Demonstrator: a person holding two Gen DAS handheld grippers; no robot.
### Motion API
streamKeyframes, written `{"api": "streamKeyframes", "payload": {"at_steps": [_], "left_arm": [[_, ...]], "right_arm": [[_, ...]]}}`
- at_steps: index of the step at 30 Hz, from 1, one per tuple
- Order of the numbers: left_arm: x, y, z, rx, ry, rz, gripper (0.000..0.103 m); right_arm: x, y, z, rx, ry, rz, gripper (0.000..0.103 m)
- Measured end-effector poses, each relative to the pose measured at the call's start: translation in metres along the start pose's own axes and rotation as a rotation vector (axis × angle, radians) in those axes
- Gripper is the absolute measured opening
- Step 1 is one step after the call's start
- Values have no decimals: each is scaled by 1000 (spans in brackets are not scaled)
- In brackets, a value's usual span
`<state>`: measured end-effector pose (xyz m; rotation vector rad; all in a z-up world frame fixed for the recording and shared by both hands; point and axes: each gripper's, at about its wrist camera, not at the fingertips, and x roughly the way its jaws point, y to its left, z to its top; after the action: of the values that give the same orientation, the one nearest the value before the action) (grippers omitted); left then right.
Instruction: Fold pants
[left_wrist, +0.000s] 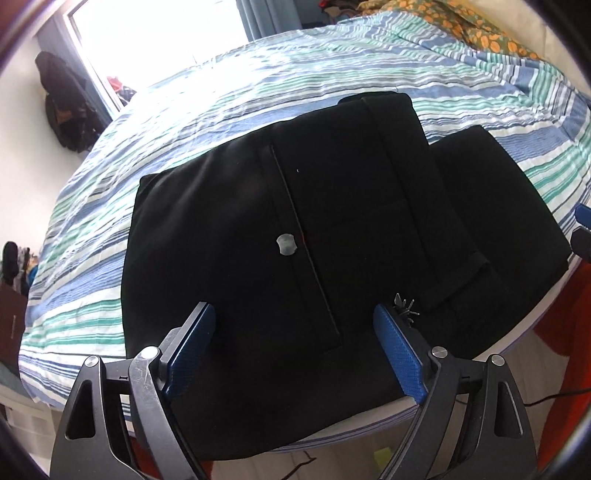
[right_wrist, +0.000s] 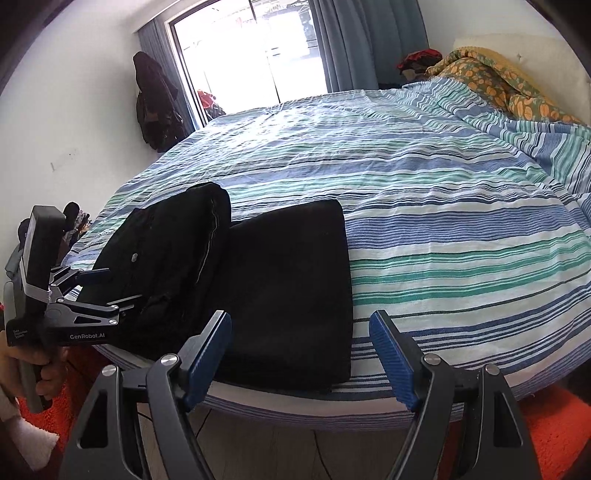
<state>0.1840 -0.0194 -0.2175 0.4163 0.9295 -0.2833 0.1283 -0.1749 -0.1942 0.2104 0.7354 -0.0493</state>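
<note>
Black pants (left_wrist: 280, 229) lie folded near the front edge of the striped bed (left_wrist: 177, 122), the waist part with a grey button (left_wrist: 285, 244) stacked over a flat folded part (left_wrist: 495, 206). My left gripper (left_wrist: 293, 314) is open and empty, hovering just above the near edge of the pants. In the right wrist view the pants (right_wrist: 288, 288) lie at the lower left, with the left gripper (right_wrist: 110, 288) beside their raised part (right_wrist: 173, 251). My right gripper (right_wrist: 301, 325) is open and empty, above the bed edge at the flat part's near right corner.
The striped sheet (right_wrist: 424, 206) covers the rest of the bed. An orange-patterned blanket (right_wrist: 498, 81) lies at the far right. A window (right_wrist: 251, 48) and dark clothes hanging on the wall (right_wrist: 155, 103) are at the back. An orange rug (right_wrist: 554, 435) lies on the floor below.
</note>
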Motion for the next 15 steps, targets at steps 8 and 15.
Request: {"api": "streamKeyframes", "payload": {"at_steps": [8, 15], "left_arm": [[1, 39, 16, -75, 8, -87, 83], [-7, 108, 8, -272, -21, -89, 83]], "right_arm": [[-6, 6, 10, 66, 4, 150, 77], [58, 35, 54, 200, 237, 495, 76]]}}
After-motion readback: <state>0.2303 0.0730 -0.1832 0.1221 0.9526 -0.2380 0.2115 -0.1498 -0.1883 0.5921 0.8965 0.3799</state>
